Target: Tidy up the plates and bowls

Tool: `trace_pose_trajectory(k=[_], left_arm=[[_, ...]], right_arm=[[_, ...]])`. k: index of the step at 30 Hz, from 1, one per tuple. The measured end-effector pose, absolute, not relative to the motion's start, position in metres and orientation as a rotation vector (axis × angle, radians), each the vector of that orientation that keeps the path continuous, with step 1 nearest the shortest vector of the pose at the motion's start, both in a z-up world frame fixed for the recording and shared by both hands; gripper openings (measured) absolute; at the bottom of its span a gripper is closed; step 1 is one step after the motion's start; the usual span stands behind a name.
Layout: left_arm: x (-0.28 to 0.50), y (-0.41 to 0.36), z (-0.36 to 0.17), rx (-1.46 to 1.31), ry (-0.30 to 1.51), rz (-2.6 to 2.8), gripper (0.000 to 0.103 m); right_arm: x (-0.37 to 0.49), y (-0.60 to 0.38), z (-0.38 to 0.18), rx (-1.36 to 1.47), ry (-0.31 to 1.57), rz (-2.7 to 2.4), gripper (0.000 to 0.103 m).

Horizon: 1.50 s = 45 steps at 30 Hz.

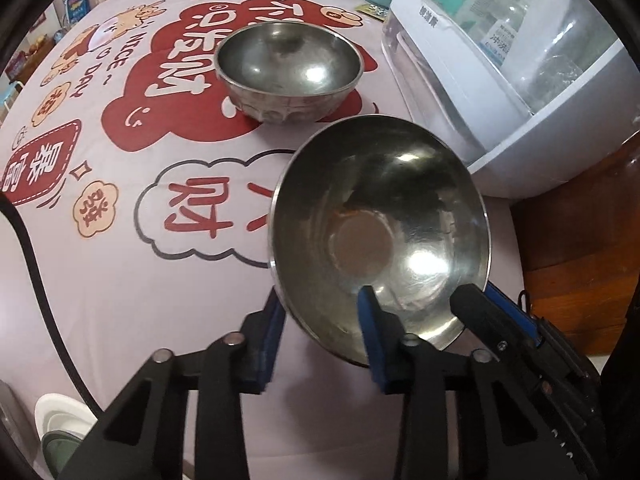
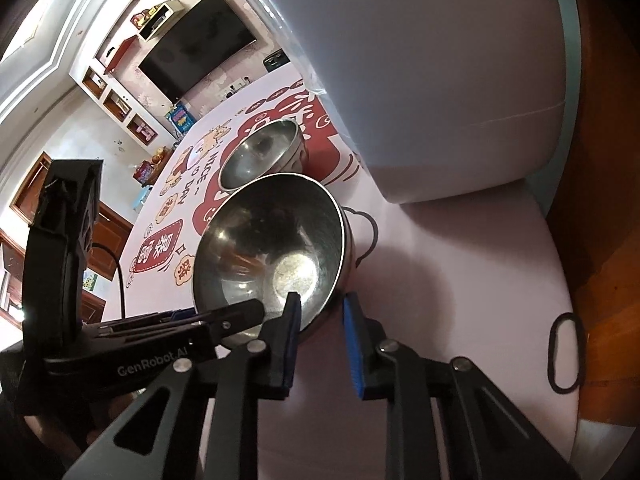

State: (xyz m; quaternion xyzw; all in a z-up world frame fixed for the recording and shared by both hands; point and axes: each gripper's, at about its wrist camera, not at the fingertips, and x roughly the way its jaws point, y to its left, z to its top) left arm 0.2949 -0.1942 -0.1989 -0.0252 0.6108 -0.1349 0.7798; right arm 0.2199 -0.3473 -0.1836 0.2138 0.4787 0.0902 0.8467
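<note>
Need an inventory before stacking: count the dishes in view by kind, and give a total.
Steel bowls: 2, the tilted bowl straddled at its rim by the left tongs and right tongs, and the far bowl resting on the tablecloth.
Plates: 0 clearly visible.
Total: 2

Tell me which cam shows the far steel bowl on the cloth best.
Left wrist: the far bowl sits upright on the tablecloth, whole rim and inside visible. Right wrist shows it smaller, its near side cut off by the tilted near bowl.
</note>
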Motion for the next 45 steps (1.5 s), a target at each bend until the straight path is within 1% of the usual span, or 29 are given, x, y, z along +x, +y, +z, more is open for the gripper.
trace_pose_trajectory(k=[2, 5, 13, 21, 29, 45], left_arm=[[0.294, -0.188, -0.199, -0.085, 1.326, -0.290, 0.028], [0.289, -0.180, -0.199, -0.117, 1.336, -0.279, 0.025], [0.276, -0.165, -0.198, -0.111, 1.360, -0.267, 0.025], [0.244, -0.146, -0.185, -0.138, 1.355, -0.257, 0.025], [0.223, -0.135, -0.169, -0.139, 1.324, -0.254, 0.025], [0.155, -0.101, -0.130, -0.194, 1.219, -0.248, 0.025]], right_arm=[[0.220, -0.347, -0.183, 0.452, 1.016, 0.186, 0.018], [0.220, -0.346, -0.183, 0.452, 1.032, 0.190, 0.017], [0.210, -0.338, -0.182, 0.477, 1.071, 0.193, 0.016], [0.192, -0.325, -0.170, 0.464, 1.075, 0.228, 0.016], [0.171, -0.310, -0.147, 0.399, 1.034, 0.279, 0.015], [0.117, -0.280, -0.102, 0.280, 0.937, 0.356, 0.015]])
